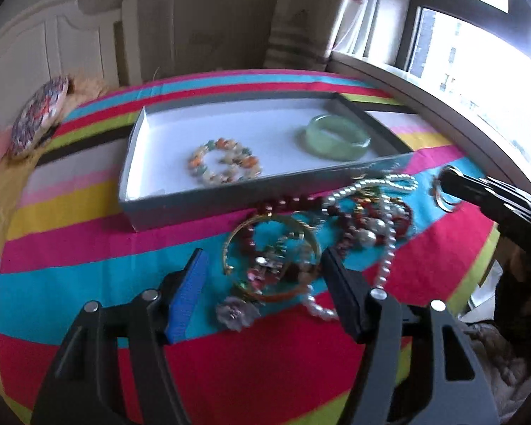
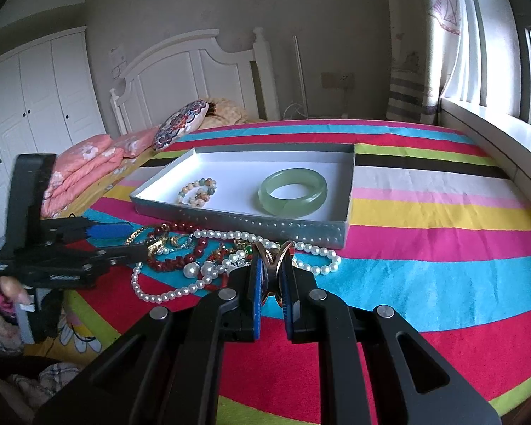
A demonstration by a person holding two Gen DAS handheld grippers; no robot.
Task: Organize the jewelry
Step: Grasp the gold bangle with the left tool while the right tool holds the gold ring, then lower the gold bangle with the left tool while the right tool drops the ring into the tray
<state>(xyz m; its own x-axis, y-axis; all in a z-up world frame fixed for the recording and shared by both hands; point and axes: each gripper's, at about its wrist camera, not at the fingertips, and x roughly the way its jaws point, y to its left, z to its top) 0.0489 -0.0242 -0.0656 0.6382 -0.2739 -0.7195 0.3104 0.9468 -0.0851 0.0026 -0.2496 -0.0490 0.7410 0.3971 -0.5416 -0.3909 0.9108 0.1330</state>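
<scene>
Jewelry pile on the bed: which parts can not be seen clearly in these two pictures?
- Left wrist view: gold bangle and the charms inside it are motion-blurred.
- Right wrist view: the gold piece is mostly hidden by the right gripper jaws.
- Right wrist view: the bead bracelet is partly hidden by the tray wall.

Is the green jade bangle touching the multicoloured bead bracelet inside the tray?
Apart. The right wrist view shows bare white tray floor between the green jade bangle and the multicoloured bead bracelet.

striped bed point(image 2: 424, 191) w/ tray point(image 2: 230, 217), jewelry pile point(image 2: 201, 258), pillows point(image 2: 180, 124), pink quilt point(image 2: 85, 170) on it.
</scene>
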